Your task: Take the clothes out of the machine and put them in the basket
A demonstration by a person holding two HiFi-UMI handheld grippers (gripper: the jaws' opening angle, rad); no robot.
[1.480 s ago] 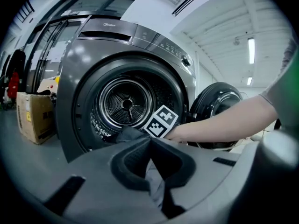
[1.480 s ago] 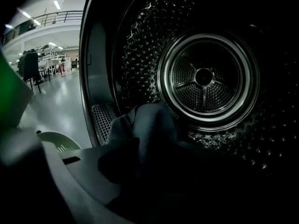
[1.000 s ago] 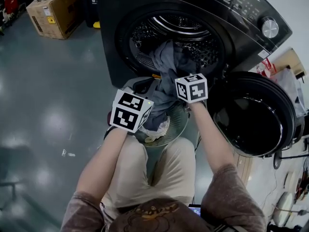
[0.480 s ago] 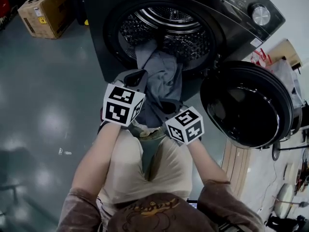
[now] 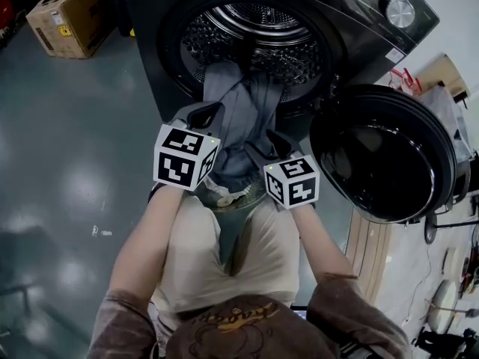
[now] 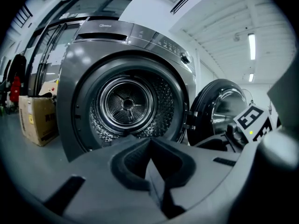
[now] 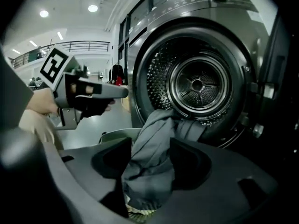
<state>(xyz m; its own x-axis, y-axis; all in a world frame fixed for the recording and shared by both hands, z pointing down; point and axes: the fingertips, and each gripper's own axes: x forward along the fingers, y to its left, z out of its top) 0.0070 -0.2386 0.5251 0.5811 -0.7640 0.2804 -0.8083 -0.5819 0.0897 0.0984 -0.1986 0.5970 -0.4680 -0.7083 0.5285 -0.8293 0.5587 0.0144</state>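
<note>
A grey garment [image 5: 238,111] hangs out of the washing machine's drum [image 5: 258,36] and down into the green basket [image 5: 258,199] between the person's knees. My right gripper [image 5: 268,142] is over the basket, and its jaws are opening. In the right gripper view the garment [image 7: 152,157] lies loosely between the parted pads of that gripper [image 7: 148,158]. My left gripper [image 5: 208,113] is level just left of the garment. In the left gripper view it [image 6: 150,160] is shut, with nothing between its pads, and faces the drum [image 6: 126,104].
The machine's round door [image 5: 382,152] stands swung open on the right. A cardboard box [image 5: 63,13] sits on the floor to the left of the machine. Light-coloured cloth [image 5: 228,194] lies in the basket under the garment.
The right gripper has come back from the drum's mouth to above the basket, drawing the grey garment out and down. The left gripper has kept its place.
</note>
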